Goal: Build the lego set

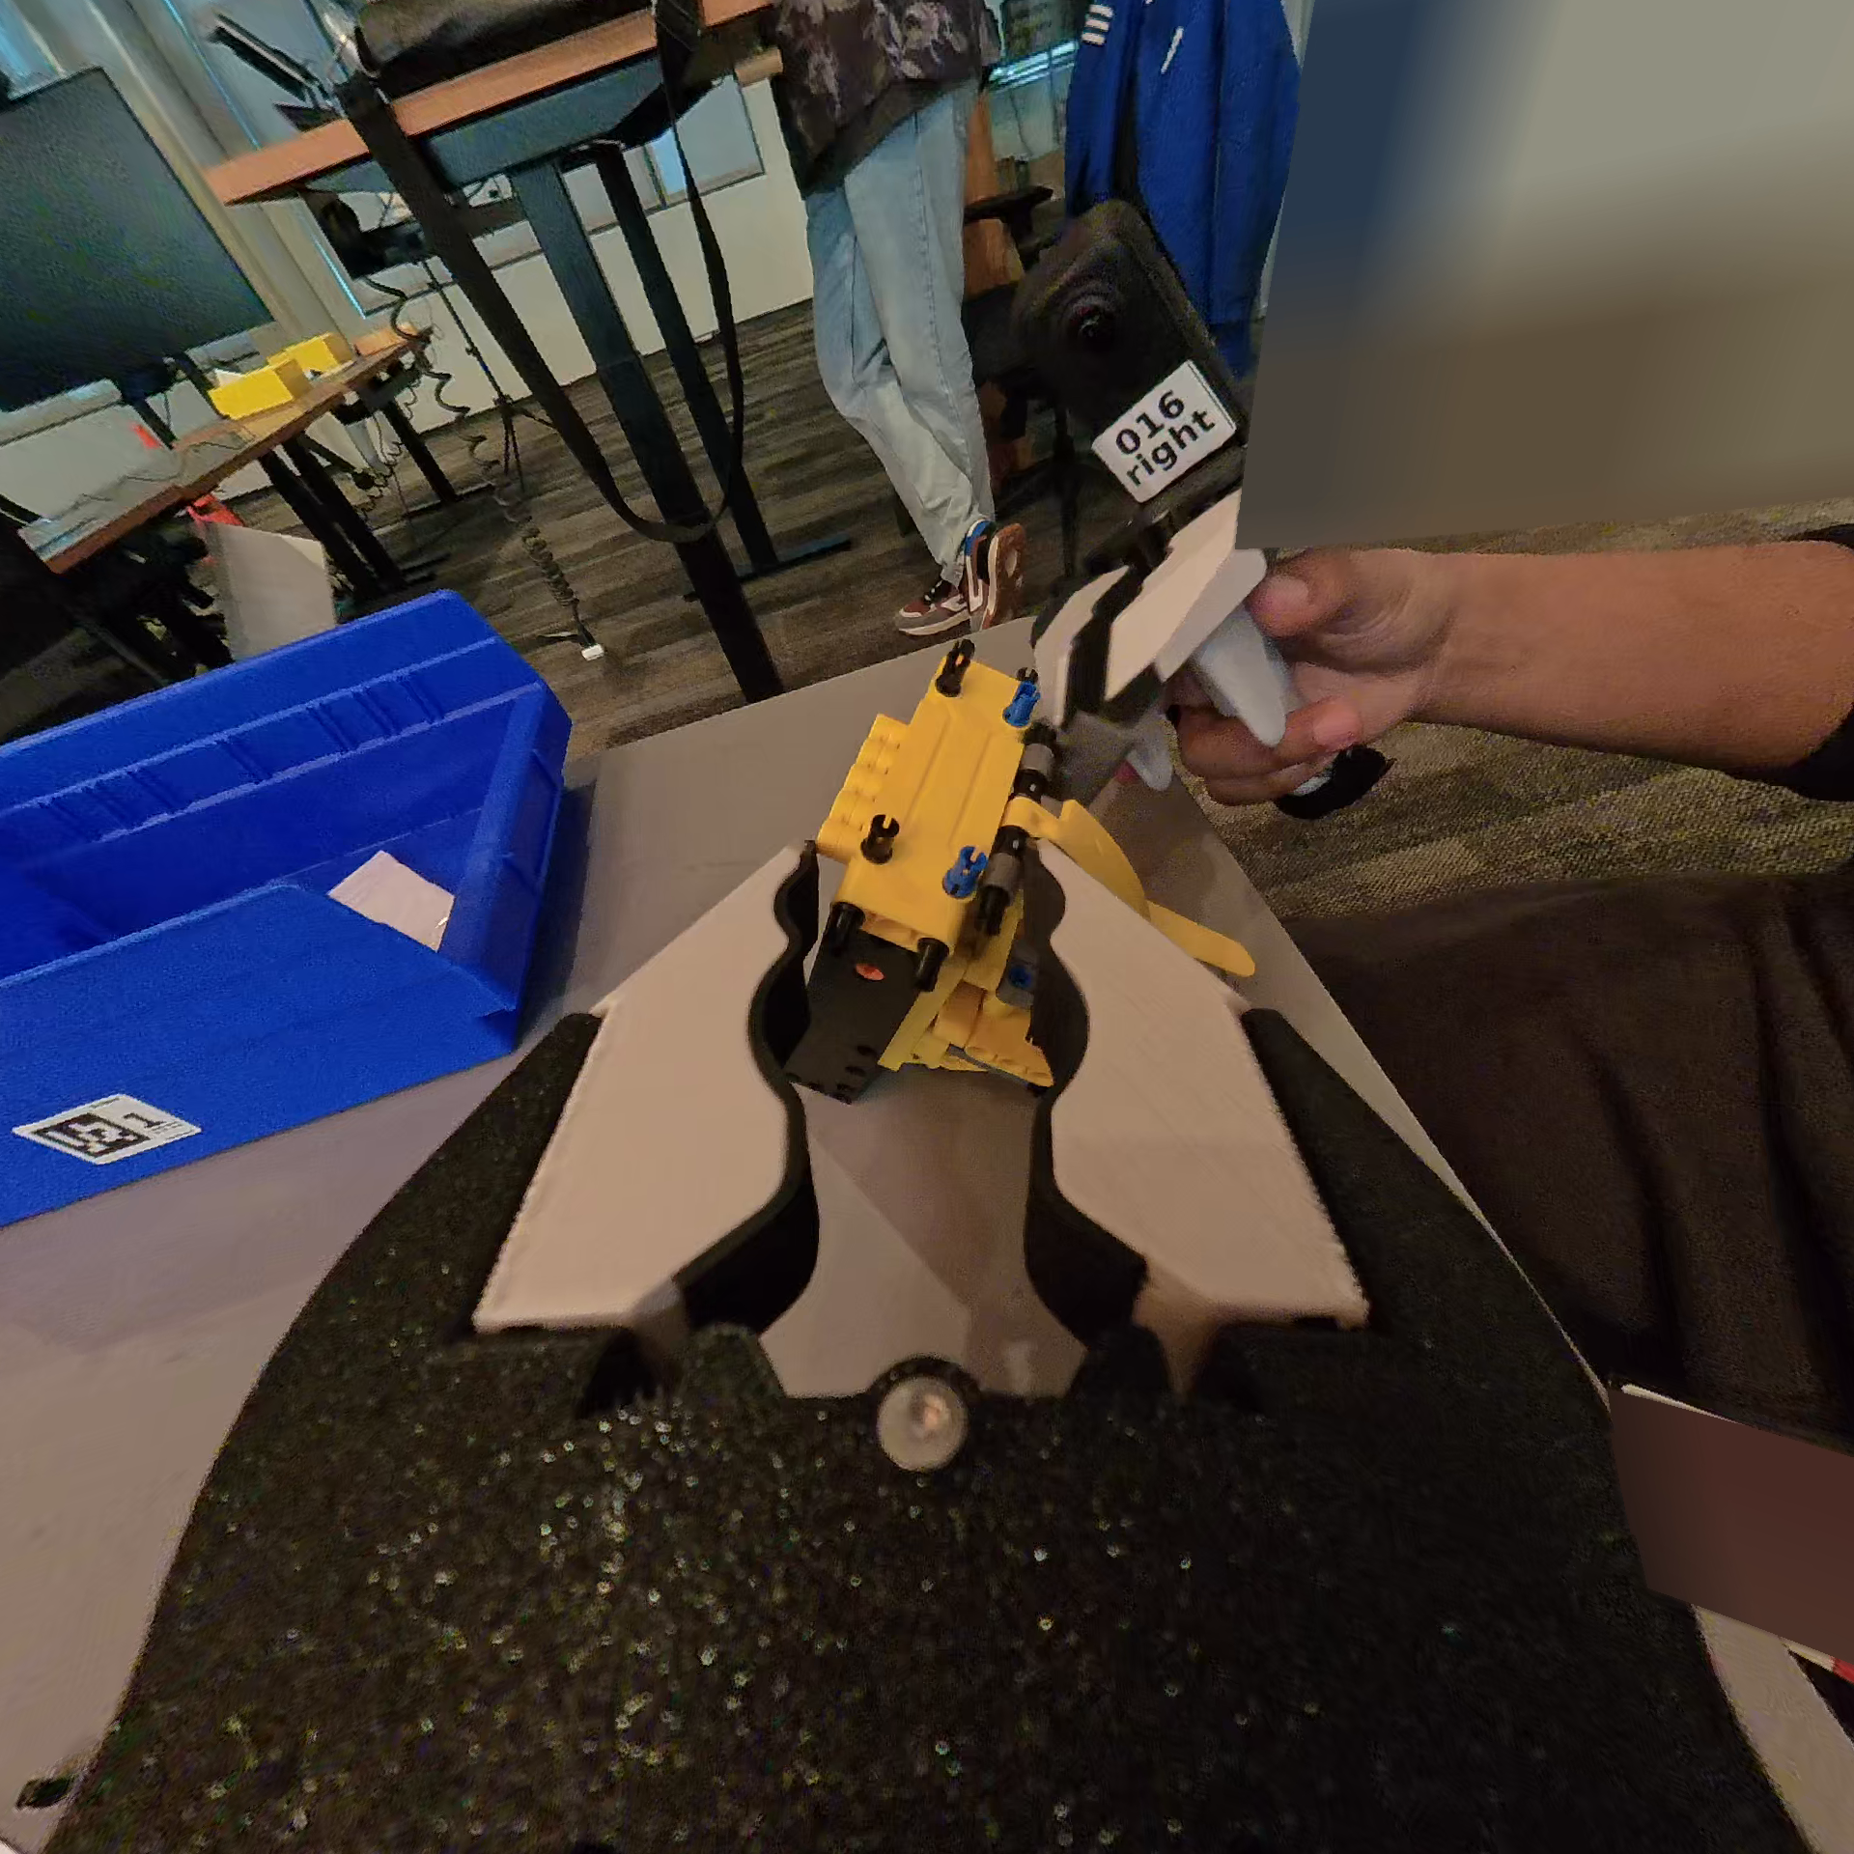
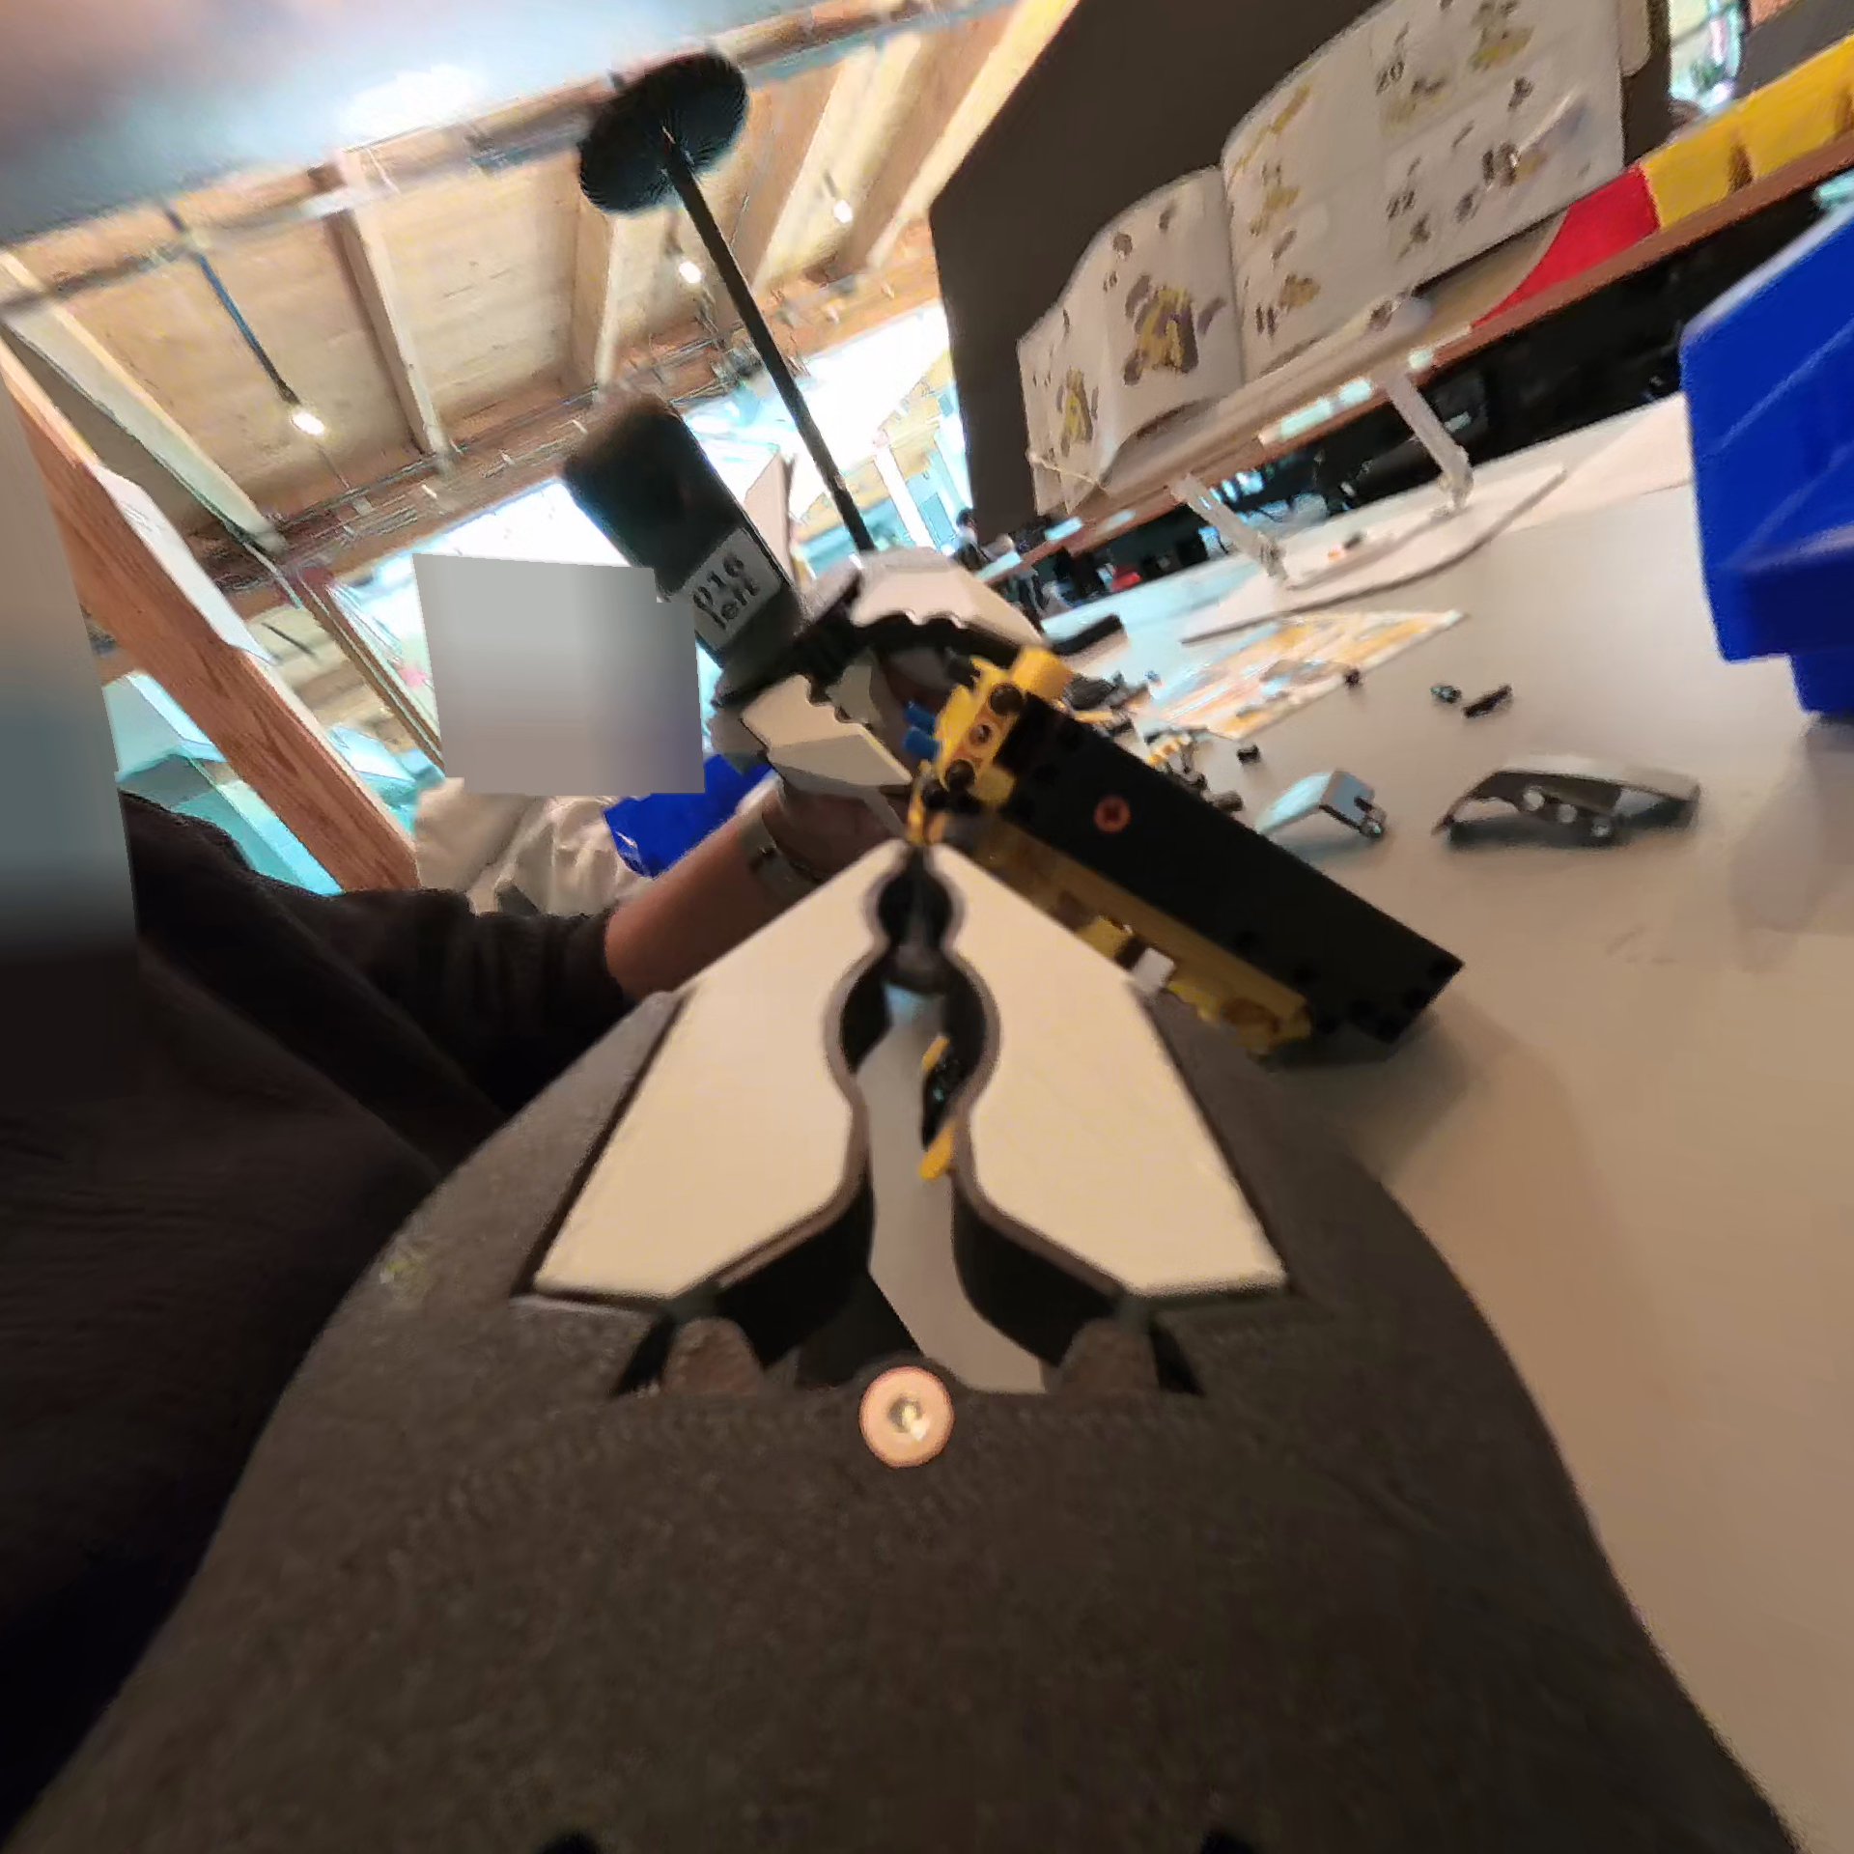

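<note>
Clamping the yellow and black brick model between its narrowed fingers, the left gripper lifts one end while the other rests on the grey table; the right gripper, pinched shut on a thin black axle at the model's raised end, should probably push straight along that axle, with the blue bin just beside the model.

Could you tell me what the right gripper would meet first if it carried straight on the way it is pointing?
Probably the yellow and black brick assembly: the right gripper is already closed on a thin black pin at its edge, and the left gripper holds the assembly's far side just beyond. Depth there is hard to judge.
</note>
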The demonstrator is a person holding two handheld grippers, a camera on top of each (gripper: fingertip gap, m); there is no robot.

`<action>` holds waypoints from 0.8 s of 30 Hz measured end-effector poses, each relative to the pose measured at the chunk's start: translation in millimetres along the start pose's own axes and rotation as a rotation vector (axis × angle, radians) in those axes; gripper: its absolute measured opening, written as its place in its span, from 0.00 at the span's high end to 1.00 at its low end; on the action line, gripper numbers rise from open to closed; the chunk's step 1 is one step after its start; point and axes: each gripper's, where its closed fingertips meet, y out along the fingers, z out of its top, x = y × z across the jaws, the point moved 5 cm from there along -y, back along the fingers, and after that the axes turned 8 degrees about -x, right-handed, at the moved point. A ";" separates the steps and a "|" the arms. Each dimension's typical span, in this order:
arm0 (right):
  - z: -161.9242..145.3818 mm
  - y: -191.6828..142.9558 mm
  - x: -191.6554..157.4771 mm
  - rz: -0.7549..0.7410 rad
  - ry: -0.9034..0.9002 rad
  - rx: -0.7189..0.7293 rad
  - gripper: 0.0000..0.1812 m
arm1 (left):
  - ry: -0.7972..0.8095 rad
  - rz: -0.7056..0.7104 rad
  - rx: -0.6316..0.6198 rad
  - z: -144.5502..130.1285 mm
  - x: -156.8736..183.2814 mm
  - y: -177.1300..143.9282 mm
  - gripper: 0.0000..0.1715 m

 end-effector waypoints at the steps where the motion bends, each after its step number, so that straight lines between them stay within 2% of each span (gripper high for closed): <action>1: -2.6 0.2 1.7 -0.017 -0.004 -0.014 1.00 | 0.000 0.001 0.000 0.2 0.1 0.2 0.77; 7: -1.3 -5.0 2.8 -0.064 -0.019 -0.017 1.00 | 0.002 0.002 -0.005 0.4 0.1 -0.1 0.77; 9: -0.5 -12.6 8.0 -0.158 -0.038 -0.056 1.00 | 0.004 0.005 -0.006 0.5 0.2 0.1 0.77; 13: 1.3 -34.6 14.8 -0.457 -0.159 -0.206 0.97 | 0.019 0.043 -0.015 0.5 -2.4 -0.2 0.78; 17: 0.0 -47.5 0.9 -0.609 -0.334 -0.328 0.92 | 0.016 0.066 -0.017 -0.6 -5.7 -0.4 0.78; 19: -3.5 -51.3 -7.4 -0.642 -0.403 -0.360 0.92 | 0.014 0.065 -0.013 -0.8 -5.9 -0.4 0.78; 24: -17.5 -44.8 -21.4 -0.587 -0.477 -0.379 0.91 | 0.020 0.085 -0.020 0.0 -6.3 0.8 0.78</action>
